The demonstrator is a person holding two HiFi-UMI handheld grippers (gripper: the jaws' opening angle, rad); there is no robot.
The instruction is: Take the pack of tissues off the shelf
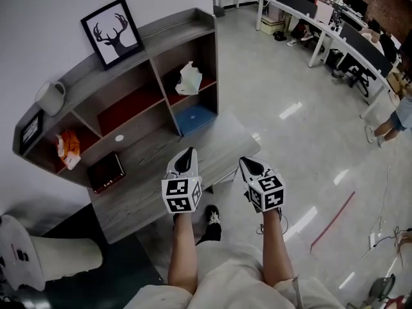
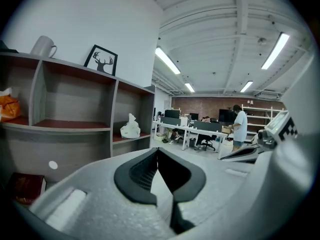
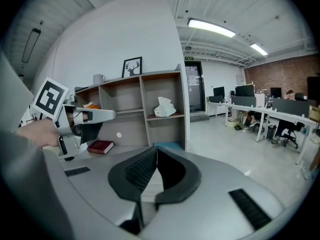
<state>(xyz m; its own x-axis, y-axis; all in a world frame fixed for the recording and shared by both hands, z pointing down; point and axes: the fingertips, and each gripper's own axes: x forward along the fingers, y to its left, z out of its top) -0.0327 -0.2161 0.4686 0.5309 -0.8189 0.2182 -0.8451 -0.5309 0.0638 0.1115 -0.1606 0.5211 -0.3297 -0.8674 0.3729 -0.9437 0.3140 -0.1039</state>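
Observation:
The white pack of tissues (image 1: 189,78) stands on the upper board of the shelf's right-hand compartment; it also shows in the left gripper view (image 2: 130,127) and the right gripper view (image 3: 164,107). Both grippers hover side by side over the low grey ledge in front of the shelf, well short of the pack. My left gripper (image 1: 186,156) is shut with nothing between its pads (image 2: 142,171). My right gripper (image 1: 248,166) is shut and empty too, its tips together (image 3: 156,149). Each gripper shows in the other's view: the right one (image 2: 260,144), the left one (image 3: 95,115).
A grey wooden shelf (image 1: 148,62) carries a framed deer picture (image 1: 112,32) and a mug (image 1: 51,97) on top. An orange packet (image 1: 68,147), a red book (image 1: 106,172) and a blue item (image 1: 195,118) lie in other compartments. Office desks (image 1: 322,18) and a person (image 1: 393,118) are far right.

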